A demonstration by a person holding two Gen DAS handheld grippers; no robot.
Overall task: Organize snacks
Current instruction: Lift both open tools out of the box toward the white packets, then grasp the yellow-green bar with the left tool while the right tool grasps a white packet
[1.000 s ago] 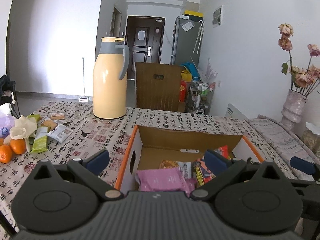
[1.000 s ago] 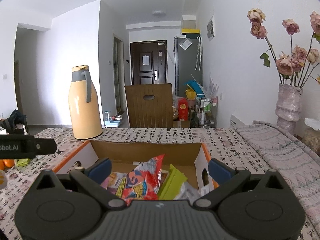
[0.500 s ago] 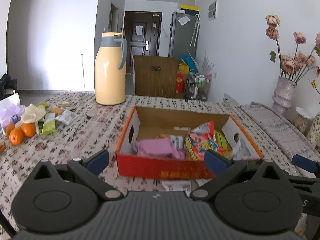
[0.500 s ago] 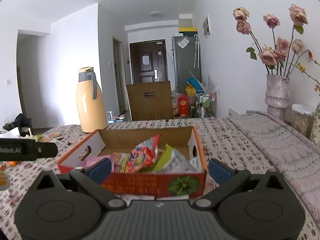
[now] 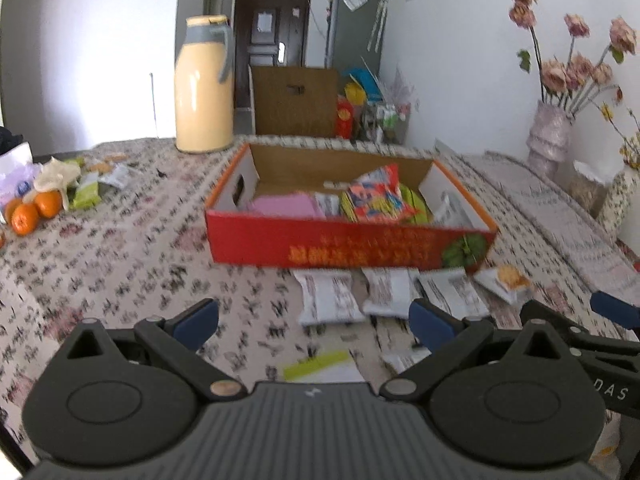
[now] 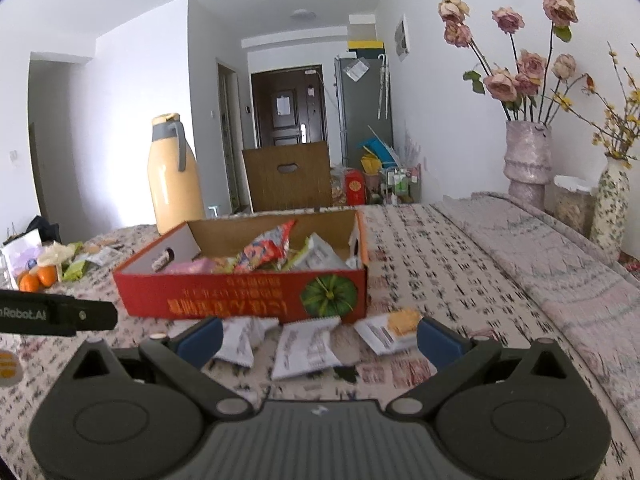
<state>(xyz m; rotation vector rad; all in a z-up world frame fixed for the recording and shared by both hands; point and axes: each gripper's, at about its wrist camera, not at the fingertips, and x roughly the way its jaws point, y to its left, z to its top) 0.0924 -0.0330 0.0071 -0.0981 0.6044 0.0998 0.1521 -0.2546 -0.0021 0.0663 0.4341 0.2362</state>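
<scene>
Both grippers have pulled back from the red cardboard box (image 5: 348,246) within the last second; a moment ago they hovered right over its open top, and now its whole front wall is in view with loose packets lying on the tabletop (image 5: 120,264) in front of it. The left gripper (image 5: 314,324) has its fingers wide apart and empty, and the right gripper (image 6: 318,338) is the same, spread and holding nothing.

The box already holds a pink packet (image 5: 286,205), a bright multicoloured bag (image 5: 376,198) and several others. Just in front of it, on the patterned cloth, lie white wrapped snacks (image 5: 328,298), one of them a cracker packet (image 6: 394,328) near the box's right corner. A further small pile, including a green packet (image 5: 86,194), sits well apart to the left beside the oranges (image 5: 34,210), near the yellow thermos jug (image 5: 204,88).

The retreat suggests the last drop into the box is finished and the next pick is being lined up; the white packets nearest the fingers look like the likely candidates. Sorting is well along but not done
</scene>
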